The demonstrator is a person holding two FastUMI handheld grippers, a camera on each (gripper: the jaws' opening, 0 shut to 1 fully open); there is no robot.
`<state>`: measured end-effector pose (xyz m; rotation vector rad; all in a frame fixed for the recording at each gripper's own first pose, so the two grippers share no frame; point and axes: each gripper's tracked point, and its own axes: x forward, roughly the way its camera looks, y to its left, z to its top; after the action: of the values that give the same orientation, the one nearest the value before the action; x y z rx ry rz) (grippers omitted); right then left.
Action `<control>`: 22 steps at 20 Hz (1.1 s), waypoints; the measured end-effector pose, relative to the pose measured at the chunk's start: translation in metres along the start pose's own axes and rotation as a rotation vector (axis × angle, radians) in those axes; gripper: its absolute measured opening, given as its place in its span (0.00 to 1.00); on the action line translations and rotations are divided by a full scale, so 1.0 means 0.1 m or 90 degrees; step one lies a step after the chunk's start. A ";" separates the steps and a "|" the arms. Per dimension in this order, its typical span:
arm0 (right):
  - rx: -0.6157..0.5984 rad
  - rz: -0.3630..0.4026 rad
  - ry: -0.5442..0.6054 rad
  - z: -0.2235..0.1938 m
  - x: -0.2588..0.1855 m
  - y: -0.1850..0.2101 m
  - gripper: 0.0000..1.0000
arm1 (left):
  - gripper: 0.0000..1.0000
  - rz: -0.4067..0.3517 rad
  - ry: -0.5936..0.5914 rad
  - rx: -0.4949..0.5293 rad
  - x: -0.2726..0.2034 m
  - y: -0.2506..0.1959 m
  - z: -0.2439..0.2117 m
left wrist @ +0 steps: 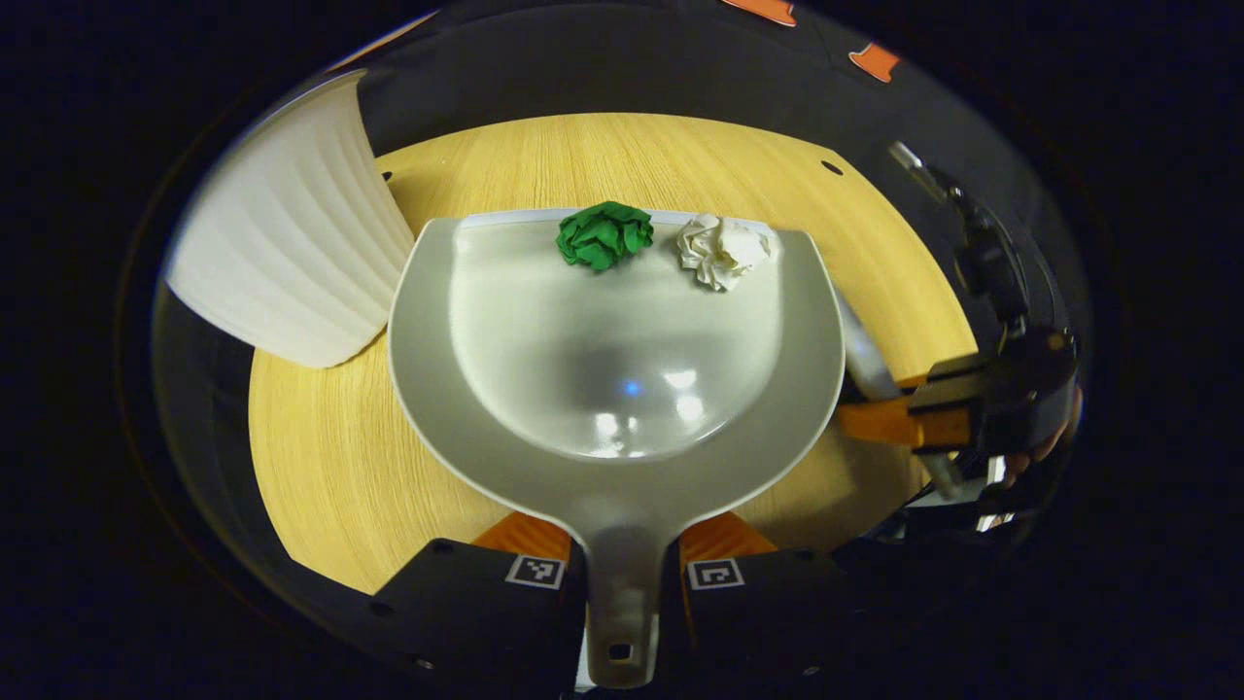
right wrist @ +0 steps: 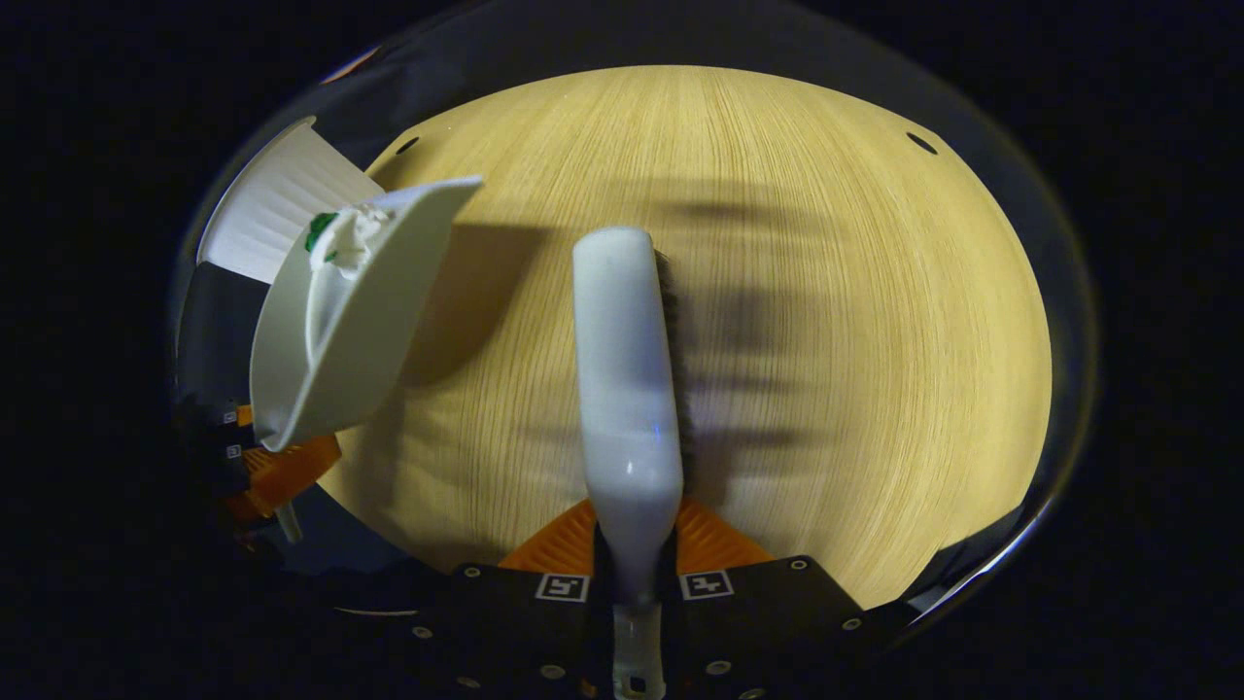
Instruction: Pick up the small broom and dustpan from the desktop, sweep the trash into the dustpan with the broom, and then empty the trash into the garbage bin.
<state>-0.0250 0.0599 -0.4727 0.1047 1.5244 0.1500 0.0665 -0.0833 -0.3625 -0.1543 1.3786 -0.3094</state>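
- Pale wood-grain desktop (right wrist: 826,292) spreads ahead of both grippers, with dark booth cloth beyond its rim and small round holes near its far edge.
- No readable brand or wording on any of the things; square black-and-white coded markers sit on each gripper's body beside the fingers, and they carry no text.
- Left gripper (left wrist: 622,574) is clamped on the handle of the grey dustpan (left wrist: 622,389), a finger pressing from either side, the pan's bowl stretching straight ahead of it.
- Inside the pan, at its far lip, lie two crumpled paper wads: a green paper ball (left wrist: 604,234) ahead and slightly left, a white paper ball (left wrist: 723,250) just to its right, the two close but apart.
- White ribbed garbage bin (left wrist: 292,253) stands ahead-left of the left gripper, just beside the pan's left rim; what it holds cannot be seen.
- Right gripper (right wrist: 634,574) is clenched on the handle of the small broom (right wrist: 627,369), which runs straight ahead from its fingers, dark bristles along the right side, over the wood.
- From the right gripper view, the dustpan hangs tilted, off to the left and above the table, both wads at its lip, which overlaps the bin's ribbed wall.
- From the left gripper view, the right gripper shows off to the right with the broom's pale handle in its fingers.
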 end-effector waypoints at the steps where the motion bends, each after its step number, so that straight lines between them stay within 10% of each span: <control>1: 0.014 0.000 0.002 -0.06 0.10 0.02 0.19 | 0.31 -0.003 -0.011 -0.012 -0.04 -0.03 0.02; 15: -0.028 -0.027 -0.029 0.02 0.46 0.01 0.19 | 0.31 0.068 -0.214 -0.079 -1.17 0.12 0.71; 22: -0.044 -0.036 -0.019 0.03 0.51 0.04 0.26 | 0.31 0.218 -0.239 -0.097 -2.12 1.33 0.94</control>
<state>-0.0203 0.0727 -0.5223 0.0087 1.4891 0.1542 0.1419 0.1004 -0.1836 -0.0935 1.0308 0.1092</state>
